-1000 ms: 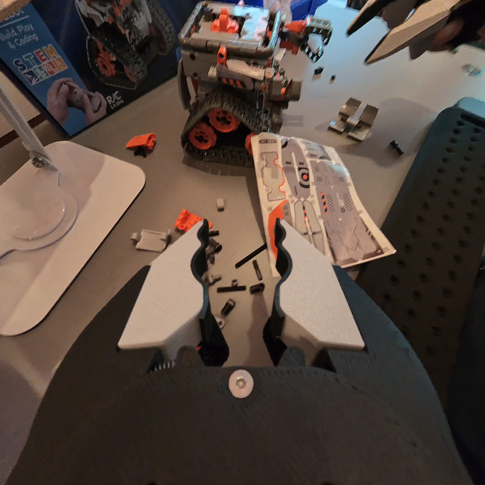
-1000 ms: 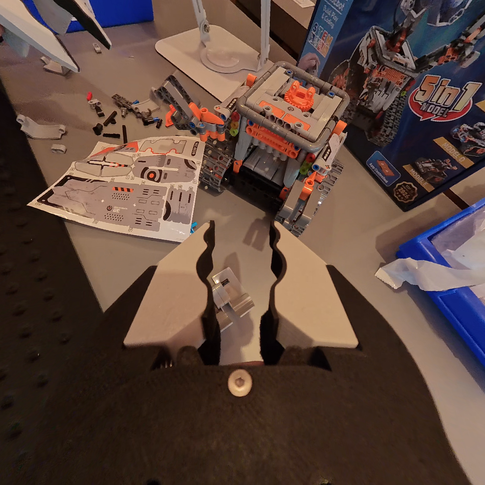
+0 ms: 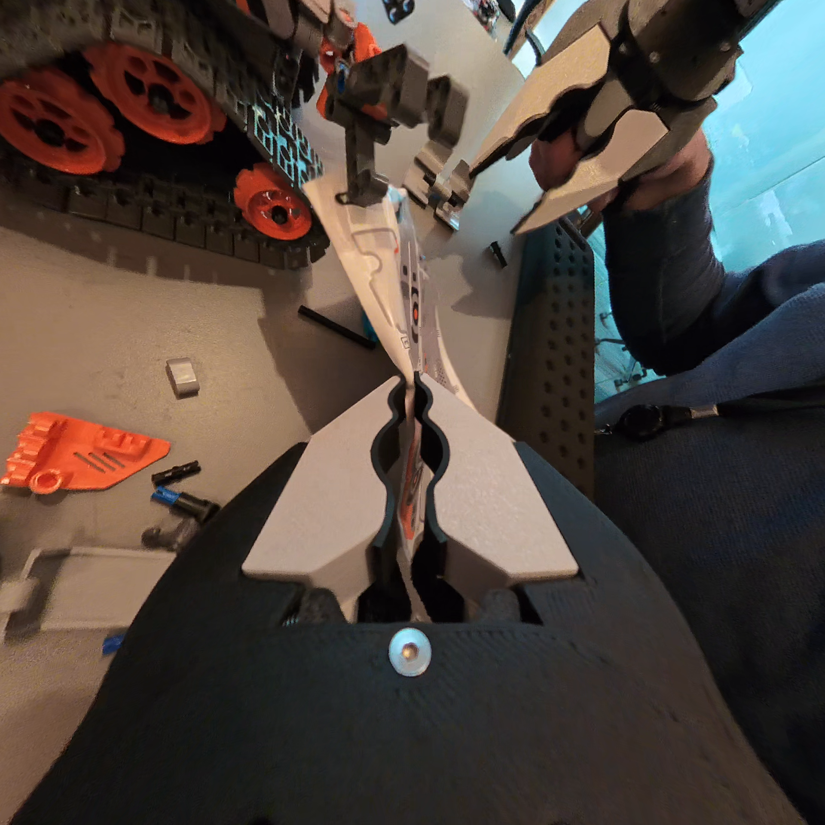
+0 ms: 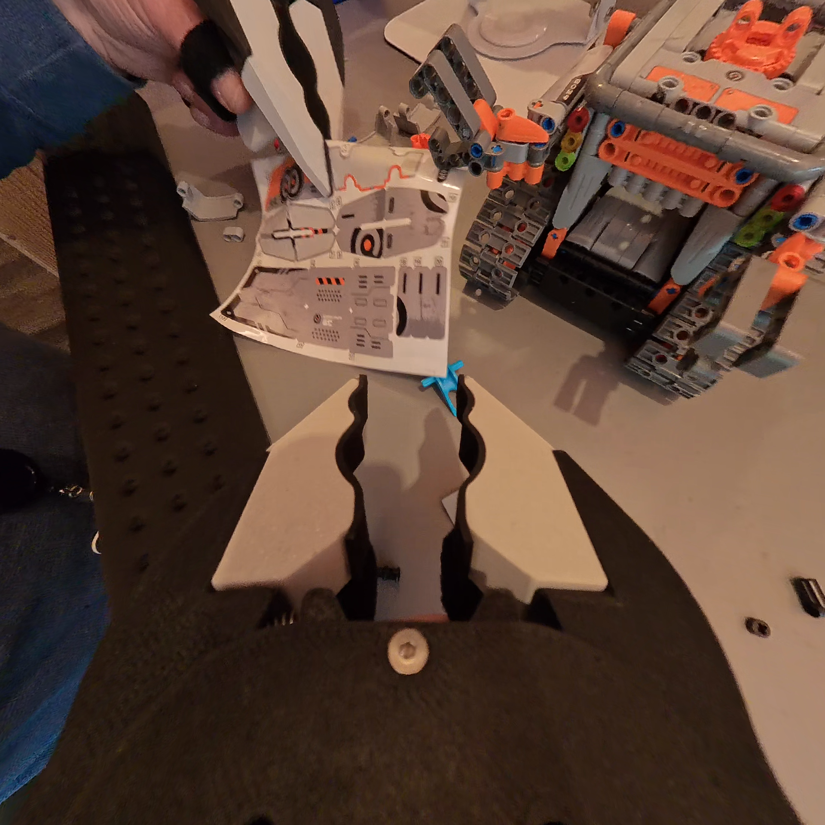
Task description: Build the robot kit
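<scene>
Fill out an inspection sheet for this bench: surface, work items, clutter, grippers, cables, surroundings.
Surface: grey table, bare near the right gripper.
Work items: sticker sheet, one edge lifted; tracked toy robot standing beside it.
Clutter: loose small parts, orange panel, blue piece, black axle.
Grippers: left gripper shut on the sticker sheet; right gripper open, empty, above the table.
Cables: nothing seen.
Surroundings: black perforated chair back at the table edge; white lamp base behind.
</scene>
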Motion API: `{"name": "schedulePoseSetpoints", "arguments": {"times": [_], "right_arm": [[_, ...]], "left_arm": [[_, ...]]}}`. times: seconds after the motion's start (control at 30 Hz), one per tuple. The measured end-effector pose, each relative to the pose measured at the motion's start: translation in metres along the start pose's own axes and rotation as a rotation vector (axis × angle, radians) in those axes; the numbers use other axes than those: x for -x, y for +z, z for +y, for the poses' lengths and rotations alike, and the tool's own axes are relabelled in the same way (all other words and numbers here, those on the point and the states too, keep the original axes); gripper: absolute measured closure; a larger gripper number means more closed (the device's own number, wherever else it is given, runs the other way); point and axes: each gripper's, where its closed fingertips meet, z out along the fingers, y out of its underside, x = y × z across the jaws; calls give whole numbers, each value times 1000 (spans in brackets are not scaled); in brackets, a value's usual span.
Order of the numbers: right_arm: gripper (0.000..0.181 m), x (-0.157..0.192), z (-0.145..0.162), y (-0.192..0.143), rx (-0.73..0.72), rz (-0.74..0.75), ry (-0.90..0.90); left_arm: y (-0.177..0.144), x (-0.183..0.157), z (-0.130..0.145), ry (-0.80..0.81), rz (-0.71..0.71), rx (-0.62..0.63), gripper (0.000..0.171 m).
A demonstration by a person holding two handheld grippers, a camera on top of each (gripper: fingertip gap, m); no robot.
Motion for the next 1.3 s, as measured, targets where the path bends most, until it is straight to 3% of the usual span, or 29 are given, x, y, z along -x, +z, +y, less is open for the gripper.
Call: {"name": "schedulePoseSetpoints", "arguments": {"times": [0.33,0.5,0.7,0.93,1.0,1.07,1.17,1.3], "right_arm": [[142,18,-16,-25,-92,-45,-83],[140,24,-26,-25,-153,-66,-72],[133,35,-39,-13,-253,-107,18],[132,39,-52,-11,-336,-78,75],[133,43,-51,-5,-354,-158,156],[143,45,-53,-2,-382,-216,225],[178,49,-57,-6,-432,-322,297],[181,53,-56,-15,-466,-449,368]], "left_arm": [[-73,-26,11,168,-167,147,171],[-95,-37,7,182,-165,98,171],[-71,-64,-8,175,-8,5,171],[-37,-85,-32,82,166,-201,171],[-29,-92,-35,66,218,-246,171],[-24,-94,-40,48,239,-299,171],[-21,-97,-50,3,287,-404,171],[-17,-93,-50,-61,323,-449,171]]}}
